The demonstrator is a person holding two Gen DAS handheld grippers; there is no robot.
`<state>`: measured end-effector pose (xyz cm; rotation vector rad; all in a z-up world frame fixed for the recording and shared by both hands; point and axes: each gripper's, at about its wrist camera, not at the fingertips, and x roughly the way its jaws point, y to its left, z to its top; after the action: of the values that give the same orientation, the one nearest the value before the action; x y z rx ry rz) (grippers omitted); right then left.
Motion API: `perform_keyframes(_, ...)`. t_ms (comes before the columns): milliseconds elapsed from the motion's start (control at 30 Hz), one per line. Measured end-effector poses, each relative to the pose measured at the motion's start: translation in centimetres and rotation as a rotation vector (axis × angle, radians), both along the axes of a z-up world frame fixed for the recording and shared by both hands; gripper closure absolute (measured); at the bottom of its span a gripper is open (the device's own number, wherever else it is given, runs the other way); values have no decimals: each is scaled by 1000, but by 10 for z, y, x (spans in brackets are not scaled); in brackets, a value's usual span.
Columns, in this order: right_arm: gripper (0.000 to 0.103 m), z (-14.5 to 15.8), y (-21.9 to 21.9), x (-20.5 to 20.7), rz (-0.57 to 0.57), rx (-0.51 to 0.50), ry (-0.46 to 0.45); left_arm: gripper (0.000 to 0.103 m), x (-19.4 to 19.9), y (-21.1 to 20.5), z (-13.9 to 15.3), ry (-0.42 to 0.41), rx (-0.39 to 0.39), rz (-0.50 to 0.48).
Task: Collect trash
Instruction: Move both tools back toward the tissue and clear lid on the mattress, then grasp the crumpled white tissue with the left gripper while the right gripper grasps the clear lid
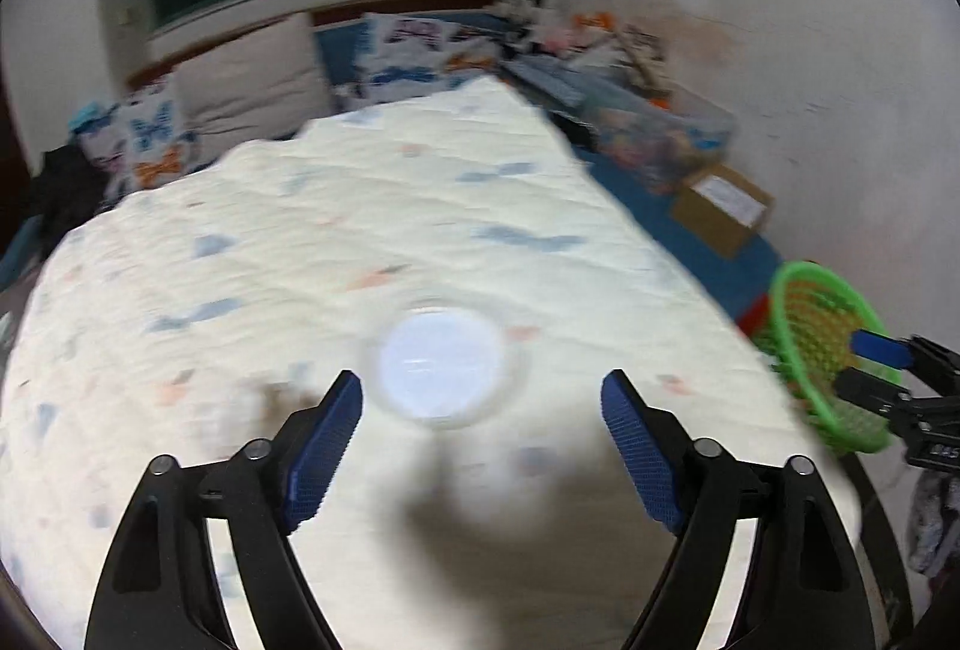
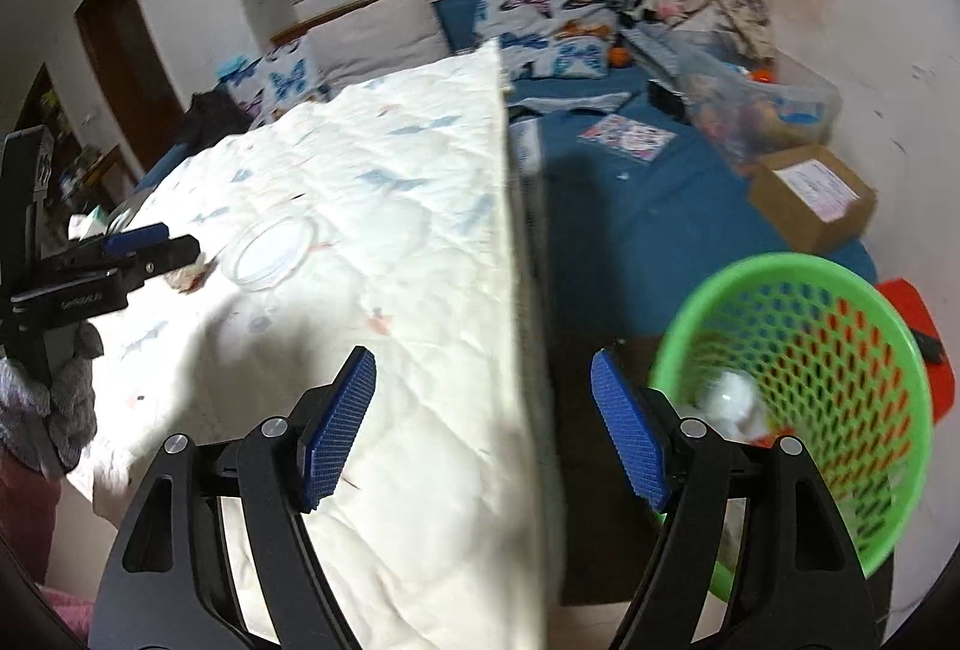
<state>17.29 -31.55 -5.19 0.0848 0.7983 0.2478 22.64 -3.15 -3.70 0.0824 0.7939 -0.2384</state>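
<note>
Left wrist view: motion blur covers the whole picture. The round clear lid [image 1: 443,369] on the quilt [image 1: 336,254] shows no sharp rim, and the quilt print reads as smears. The clutter along the wall [image 1: 654,134] is not identifiable. The green basket [image 1: 804,350] has its contents out of sight, and the right gripper [image 1: 864,359] crosses it, so the jaw gap cannot be judged here.

Right wrist view: the white items in the basket [image 2: 732,401] are blurred and partly hidden by the near finger [image 2: 630,434]. The crumpled scrap [image 2: 189,278] beside the left gripper [image 2: 150,242] is too small to identify
</note>
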Motion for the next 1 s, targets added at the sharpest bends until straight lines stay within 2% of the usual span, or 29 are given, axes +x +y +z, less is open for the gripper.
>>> perform_keyframes(133,26,2,25,12,54,-4,3,22,7,45,-3,-5,15,101)
perform_keyframes(267,24,3,51,24,104,-14,3,19,18,76,-12,19,24,161)
perform_keyframes(400,23,1,79,37,156,-24,11,18,28,87,-29,64,34,180)
perform_keyframes(633,21,-6,119,58,240,-61,28,17,39,99,-49,117,-1,189)
perform_keyframes(700,20,-9,129,65,261,-68,36,26,42,100,-52,125,-14,178)
perform_keyframes(733,20,-10,134,68,269,-71,39,35,43,100,-54,130,-17,172)
perform_keyframes(867,19,-16,152,77,303,-79,52,48,44,104,-57,126,-36,160)
perform_keyframes(1000,16,-22,170,87,341,-90,63,54,41,109,-53,112,-48,160)
